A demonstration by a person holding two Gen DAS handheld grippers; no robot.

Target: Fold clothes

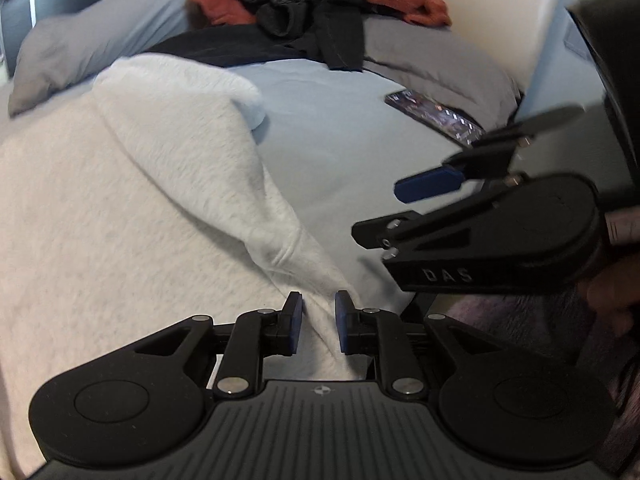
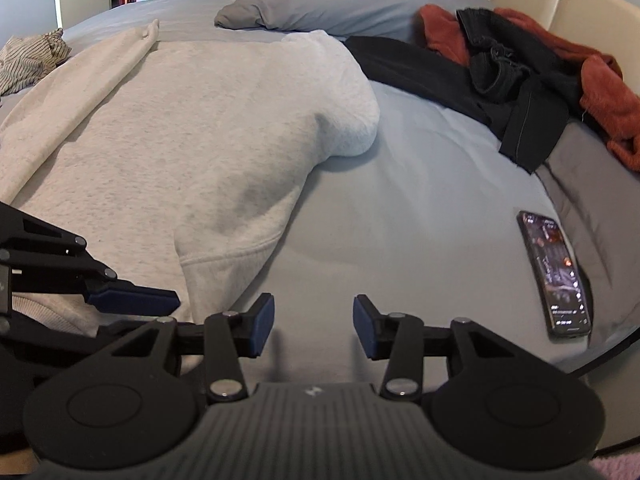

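Sweatshirt (image 2: 168,128), pale grey, lies spread across the bed (image 2: 420,208), its hem at the near edge. Dark and rust clothes (image 2: 520,68) are heaped by the headboard corner. A phone (image 2: 554,274) lies near the right edge. The right gripper (image 2: 314,326) is spread over bare sheet. The left gripper (image 1: 319,322) is slightly parted astride the hem corner, pads not pressing.

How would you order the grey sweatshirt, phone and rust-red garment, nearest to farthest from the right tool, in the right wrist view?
From the right tool:
1. Grey sweatshirt, just left.
2. Phone, to the right.
3. Rust-red garment, far right by the headboard.
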